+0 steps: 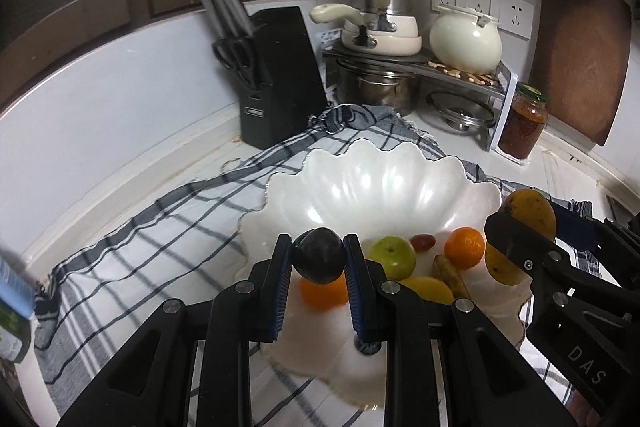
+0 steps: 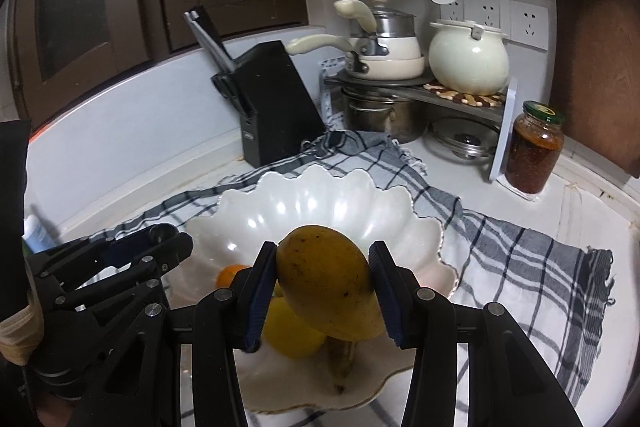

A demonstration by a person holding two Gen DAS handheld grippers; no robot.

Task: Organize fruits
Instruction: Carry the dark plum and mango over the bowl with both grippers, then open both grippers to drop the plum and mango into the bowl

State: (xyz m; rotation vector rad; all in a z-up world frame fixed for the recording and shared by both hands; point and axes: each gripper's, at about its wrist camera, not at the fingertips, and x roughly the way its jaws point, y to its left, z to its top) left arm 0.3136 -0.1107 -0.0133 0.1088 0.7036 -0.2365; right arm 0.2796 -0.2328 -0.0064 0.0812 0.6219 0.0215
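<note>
Left gripper [image 1: 319,259]: jaws clenched on a dark plum [image 1: 319,255], held above the near side of the scalloped white bowl [image 1: 380,175]. Right gripper [image 2: 324,291]: jaws clenched on a yellow mango [image 2: 328,281], held over the same bowl [image 2: 320,195]. In the bowl lie a green apple [image 1: 392,255], a red grape [image 1: 423,242], two oranges [image 1: 464,247], a lemon [image 1: 428,289] and a banana [image 1: 450,273]. The bowl rests on a checked cloth [image 1: 132,255] spread over the desk [image 1: 192,167]. Behind stand a knife block [image 1: 280,75] and a jar [image 1: 523,125].
</note>
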